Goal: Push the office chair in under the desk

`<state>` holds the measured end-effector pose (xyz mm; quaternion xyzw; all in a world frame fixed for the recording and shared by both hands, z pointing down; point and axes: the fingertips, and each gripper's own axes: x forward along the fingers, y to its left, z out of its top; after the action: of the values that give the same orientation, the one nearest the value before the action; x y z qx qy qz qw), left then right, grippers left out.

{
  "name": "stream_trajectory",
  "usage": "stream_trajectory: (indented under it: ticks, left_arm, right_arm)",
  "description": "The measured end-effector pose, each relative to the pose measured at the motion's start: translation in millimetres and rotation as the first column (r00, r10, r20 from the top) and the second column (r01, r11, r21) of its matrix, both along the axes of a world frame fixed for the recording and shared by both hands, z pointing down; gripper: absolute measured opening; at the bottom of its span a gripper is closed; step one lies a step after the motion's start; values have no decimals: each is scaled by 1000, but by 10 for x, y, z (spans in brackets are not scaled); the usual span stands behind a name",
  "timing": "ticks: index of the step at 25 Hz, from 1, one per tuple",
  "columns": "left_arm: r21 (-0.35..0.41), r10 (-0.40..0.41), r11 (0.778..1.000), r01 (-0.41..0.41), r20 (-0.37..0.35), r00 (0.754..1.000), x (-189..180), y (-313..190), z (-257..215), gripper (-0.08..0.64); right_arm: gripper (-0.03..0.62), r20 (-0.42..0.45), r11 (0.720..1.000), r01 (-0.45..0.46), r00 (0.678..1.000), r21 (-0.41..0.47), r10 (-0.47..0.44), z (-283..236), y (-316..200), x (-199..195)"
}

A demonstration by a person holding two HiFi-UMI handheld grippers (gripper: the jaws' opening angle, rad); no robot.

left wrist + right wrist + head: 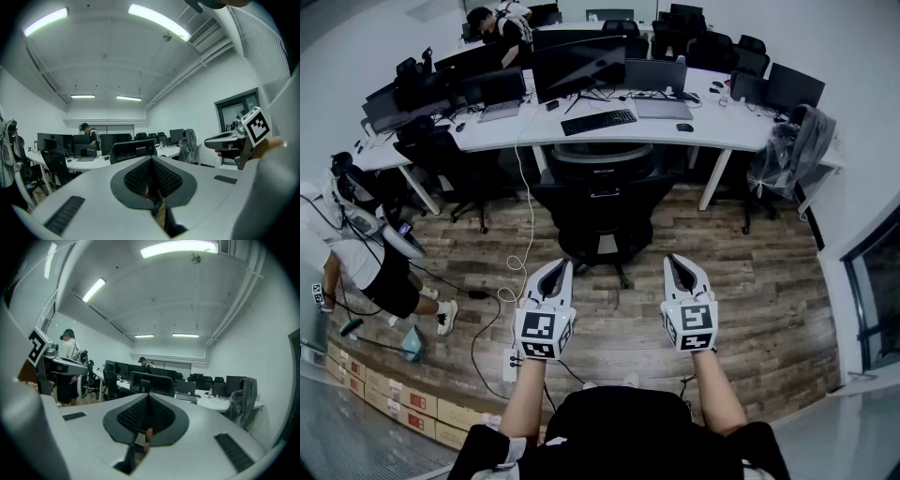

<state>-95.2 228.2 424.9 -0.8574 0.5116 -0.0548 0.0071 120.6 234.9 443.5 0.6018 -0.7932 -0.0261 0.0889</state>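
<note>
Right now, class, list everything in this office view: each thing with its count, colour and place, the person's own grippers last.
office chair: one, black, on the wood floor before the desk
desk: one, white, behind that chair
monitors: several, black, along the desk
keyboard: one, black, on the desk beyond the chair
cable: one, white, floor left of the chair
draped chair: one, grey cover, desk's right end
boxes: a row, brown, lower left
people: two, one at far desks, one at left
left gripper: one, white, shut, empty, short of the chair
right gripper: one, white, shut, empty, beside it
</note>
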Motion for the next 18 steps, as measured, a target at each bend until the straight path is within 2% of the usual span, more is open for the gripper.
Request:
stream_trajectory:
  ticks: [5,18]
  left_arm:
    - [9,-7,1000,7,-2,1000,83,-85,-44,15]
    - [8,-29,1000,29,69,997,351,-133,180,15]
  right_arm:
    - [25,24,999,34,999,-5,-33,-10,-61,41]
    - [26,-36,992,120,992,-35,-121,291,-169,180]
